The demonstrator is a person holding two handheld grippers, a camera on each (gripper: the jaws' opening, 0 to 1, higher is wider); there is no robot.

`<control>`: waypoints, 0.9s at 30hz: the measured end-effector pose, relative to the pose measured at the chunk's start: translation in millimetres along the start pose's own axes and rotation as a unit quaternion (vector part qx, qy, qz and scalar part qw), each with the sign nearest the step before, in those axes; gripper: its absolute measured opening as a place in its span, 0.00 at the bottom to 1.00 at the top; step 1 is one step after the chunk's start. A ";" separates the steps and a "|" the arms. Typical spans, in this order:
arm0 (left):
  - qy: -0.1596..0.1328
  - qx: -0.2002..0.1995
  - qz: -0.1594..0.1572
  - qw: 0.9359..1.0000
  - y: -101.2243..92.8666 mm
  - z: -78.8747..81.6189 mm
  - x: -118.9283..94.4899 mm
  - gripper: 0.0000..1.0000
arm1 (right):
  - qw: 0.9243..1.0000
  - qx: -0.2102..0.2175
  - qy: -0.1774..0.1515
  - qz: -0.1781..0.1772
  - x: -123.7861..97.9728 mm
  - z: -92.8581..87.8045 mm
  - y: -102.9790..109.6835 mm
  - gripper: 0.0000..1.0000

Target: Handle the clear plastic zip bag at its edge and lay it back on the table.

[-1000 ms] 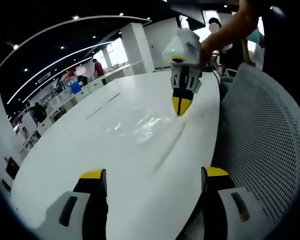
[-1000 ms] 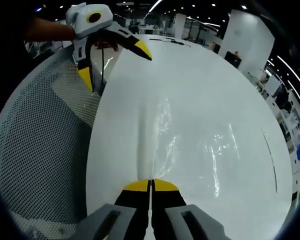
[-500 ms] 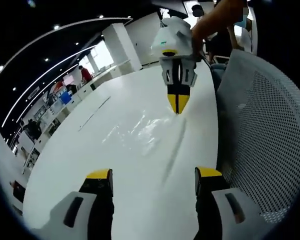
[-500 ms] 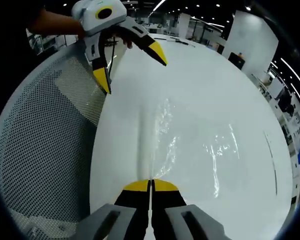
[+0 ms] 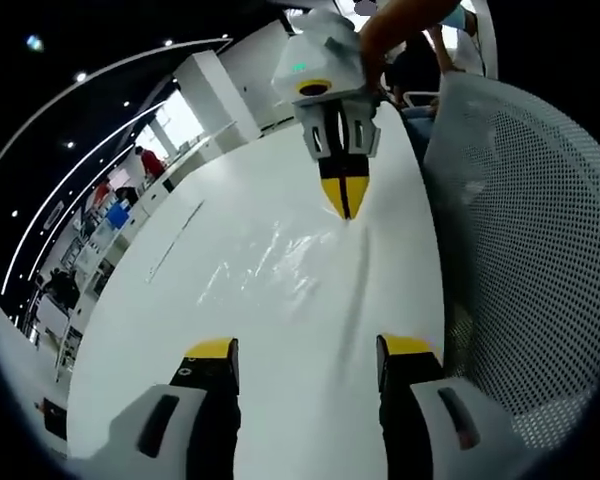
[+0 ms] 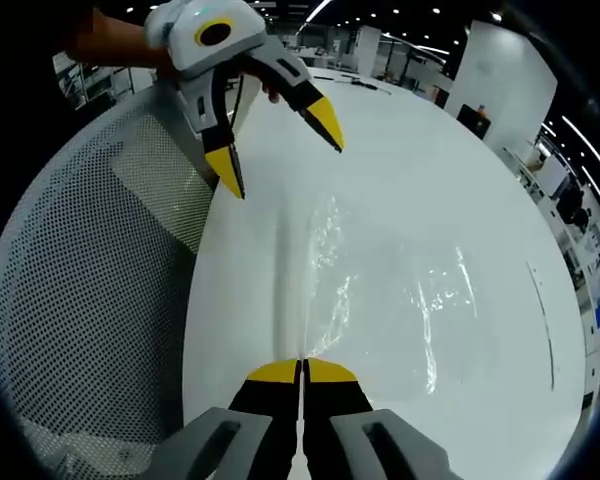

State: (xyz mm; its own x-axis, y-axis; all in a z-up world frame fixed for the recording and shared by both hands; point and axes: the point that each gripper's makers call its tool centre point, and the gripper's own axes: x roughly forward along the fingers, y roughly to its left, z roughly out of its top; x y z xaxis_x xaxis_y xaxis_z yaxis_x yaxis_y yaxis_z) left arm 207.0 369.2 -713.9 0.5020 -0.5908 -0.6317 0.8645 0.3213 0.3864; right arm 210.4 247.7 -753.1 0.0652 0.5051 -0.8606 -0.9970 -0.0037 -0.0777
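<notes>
My right hand-held gripper pinches the clear zip bag by its near edge; the bag lies flat on the counter toward 12 o'clock. My left hand-held gripper hovers spread. I'd lower the edge gently, then release.

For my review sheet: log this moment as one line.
right gripper: shut on bag edge | left gripper: open, above bag's far end | bag: flat on table | mesh chair beside table
</notes>
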 end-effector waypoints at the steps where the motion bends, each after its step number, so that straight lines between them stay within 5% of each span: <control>1: 0.000 0.003 0.000 1.000 0.3 1.0 0.9 0.52 | 1.000 0.000 0.000 0.000 -0.6 0.5 0.4 0.00; 17: 0.011 0.091 -0.010 0.996 -0.1 9.4 16.9 0.36 | 1.000 -0.005 0.002 -0.002 -4.6 2.7 1.8 0.00; 27: 0.022 0.157 -0.032 0.987 -2.9 10.0 28.4 0.25 | 1.000 -0.010 0.003 -0.004 -5.6 4.7 3.5 0.00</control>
State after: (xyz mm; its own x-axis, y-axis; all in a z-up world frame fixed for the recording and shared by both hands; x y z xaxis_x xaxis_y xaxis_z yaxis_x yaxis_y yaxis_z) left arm 218.5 344.1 -726.3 0.4535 -0.5670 -0.6877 0.8474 0.0352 0.5298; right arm 206.4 249.0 -746.2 0.0734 0.4992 -0.8634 -0.9953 -0.0175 -0.0947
